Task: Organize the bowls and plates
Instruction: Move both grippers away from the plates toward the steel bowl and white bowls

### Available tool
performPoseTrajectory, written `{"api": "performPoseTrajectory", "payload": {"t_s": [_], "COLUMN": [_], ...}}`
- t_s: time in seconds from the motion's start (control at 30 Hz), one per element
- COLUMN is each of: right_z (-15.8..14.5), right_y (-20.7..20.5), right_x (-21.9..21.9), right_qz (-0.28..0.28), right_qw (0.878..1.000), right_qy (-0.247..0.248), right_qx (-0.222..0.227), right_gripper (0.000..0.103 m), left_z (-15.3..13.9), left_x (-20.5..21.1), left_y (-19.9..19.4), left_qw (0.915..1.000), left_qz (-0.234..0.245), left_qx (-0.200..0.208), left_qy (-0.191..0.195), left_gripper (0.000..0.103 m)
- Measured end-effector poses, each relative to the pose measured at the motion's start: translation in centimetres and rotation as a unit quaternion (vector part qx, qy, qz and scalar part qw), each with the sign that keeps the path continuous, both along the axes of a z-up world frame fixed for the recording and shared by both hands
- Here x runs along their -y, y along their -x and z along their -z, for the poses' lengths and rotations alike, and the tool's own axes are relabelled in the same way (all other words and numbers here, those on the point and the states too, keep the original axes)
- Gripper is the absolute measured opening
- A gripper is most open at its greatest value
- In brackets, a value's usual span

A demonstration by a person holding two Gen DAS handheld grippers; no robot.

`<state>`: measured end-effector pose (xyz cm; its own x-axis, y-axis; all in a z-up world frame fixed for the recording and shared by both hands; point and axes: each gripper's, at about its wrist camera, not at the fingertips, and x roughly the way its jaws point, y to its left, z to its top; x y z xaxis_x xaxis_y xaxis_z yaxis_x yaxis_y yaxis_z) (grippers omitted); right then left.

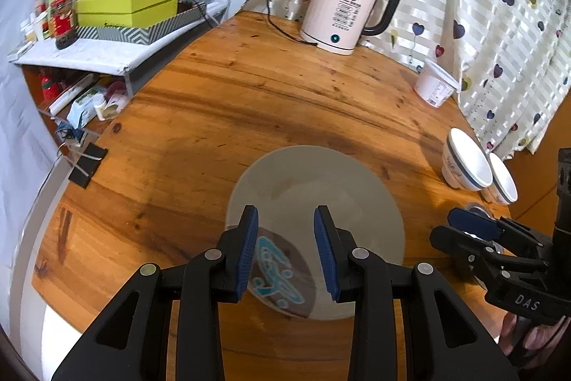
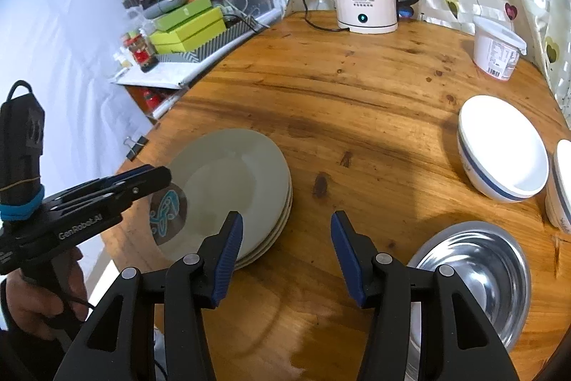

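From the left wrist, the left gripper (image 1: pixel 285 249) hangs over a stack of pale plates (image 1: pixel 321 199) on the round wooden table (image 1: pixel 221 95), its blue-padded fingers (image 1: pixel 249 249) spread apart with nothing pinched between them — the plate surface, with a blue emblem (image 1: pixel 276 277) showing on it, lies below the gap. At the right edge the right gripper (image 1: pixel 471 231) shows side-on, and two white bowls with a blue band (image 1: pixel 464 163) sit beside each other near the curtain (image 1: pixel 481 24); a white kettle (image 1: pixel 342 13) and a white tub (image 1: pixel 435 88) stand farther back. From the right wrist, the right gripper (image 2: pixel 287 252) hovers over bare wood with its fingers (image 2: pixel 230 256) parted and empty. The plate stack (image 2: pixel 232 181) lies just to the left, the left gripper (image 2: pixel 150 175) reaching over its near edge. A steel bowl (image 2: pixel 474 274) sits at lower right — beyond it the banded bowls (image 2: pixel 503 152), well apart from the plates.
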<state>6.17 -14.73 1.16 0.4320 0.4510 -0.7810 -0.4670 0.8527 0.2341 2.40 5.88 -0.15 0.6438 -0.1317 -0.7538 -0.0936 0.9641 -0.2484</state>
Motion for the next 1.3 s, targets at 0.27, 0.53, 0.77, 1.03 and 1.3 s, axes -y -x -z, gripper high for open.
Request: {"api": "performPoseTrajectory", "payload": {"t_s": [0.27, 0.53, 0.77, 1.03, 1.3], "right_z": [-0.9, -1.8, -2.3, -3.1, -3.6], "right_y": [0.4, 0.5, 0.7, 1.3, 1.6], "right_x": [1.6, 3.5, 5.0, 6.9, 8.4], "right_qz": [0.013, 0.034, 0.052, 0.073, 0.091], "right_qw": [1.000, 0.999, 0.999, 0.997, 0.996], "right_qy": [-0.002, -0.008, -0.010, -0.005, -0.003], "right_qx": [0.005, 0.010, 0.013, 0.019, 0.023], "right_gripper": [0.051, 0.051, 0.051, 0.051, 0.051], "left_z": [-0.8, -1.5, -2.2, -2.6, -2.8], "left_x": [2.3, 4.2, 5.7, 6.9, 8.4], "left_y": [-0.4, -0.9, -1.5, -1.7, -1.9], "left_qw": [0.9996, 0.9986, 0.9973, 0.9959, 0.9935], "left_qz": [0.026, 0.052, 0.072, 0.090, 0.113], "left_qx": [0.006, 0.006, 0.012, 0.012, 0.011], "left_qy": [0.000, -0.006, -0.008, -0.001, 0.005], "left_gripper": [0.034, 0.034, 0.034, 0.034, 0.034]}}
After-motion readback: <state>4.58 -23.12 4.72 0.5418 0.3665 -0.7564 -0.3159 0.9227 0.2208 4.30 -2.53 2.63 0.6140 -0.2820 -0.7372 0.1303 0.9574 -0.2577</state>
